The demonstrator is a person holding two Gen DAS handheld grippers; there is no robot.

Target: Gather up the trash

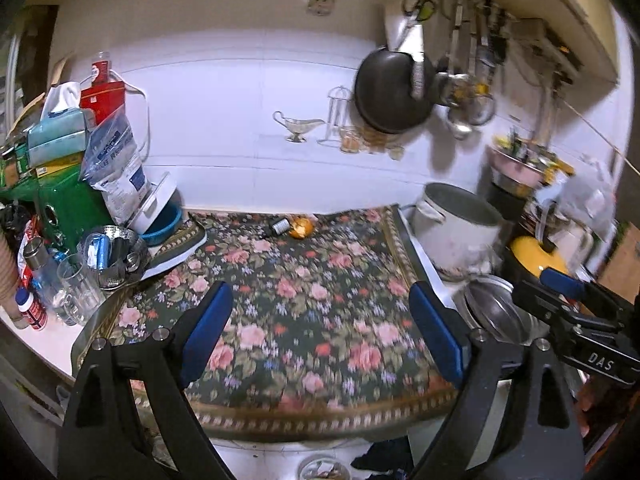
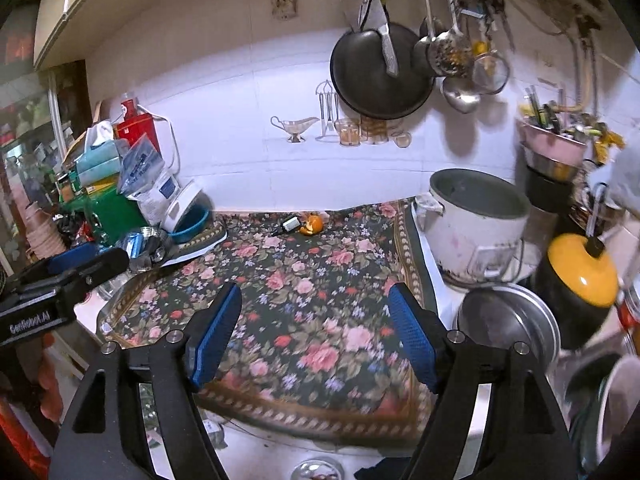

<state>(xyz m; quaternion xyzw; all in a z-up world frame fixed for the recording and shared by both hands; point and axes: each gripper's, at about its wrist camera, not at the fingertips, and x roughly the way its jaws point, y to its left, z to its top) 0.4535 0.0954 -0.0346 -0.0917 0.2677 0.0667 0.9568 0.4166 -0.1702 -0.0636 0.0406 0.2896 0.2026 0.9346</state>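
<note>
The orange peel (image 2: 311, 224) lies at the far edge of the floral cloth (image 2: 320, 300) on the surface, against the wall, a small dark bottle (image 2: 289, 224) touching its left side. Both tongs, left (image 1: 320, 332) and right (image 2: 316, 336), hang released and empty near the cloth's front edge, the peel straight ahead, well apart; neither hand looks clearly nearer.

Left gripper (image 1: 322, 328): black angular frame, two fingers (image 1: 208, 332) faced with smooth blue pads; round silver screw heads at the finger pivots; white "GenRobot.AI" lettering on its side, seen from the right wrist view. Right gripper (image 2: 316, 334): same black frame and silver screws; blue pads here show a fine ribbed texture; white "DAS" marking on its body, seen from the left wrist view.
</note>
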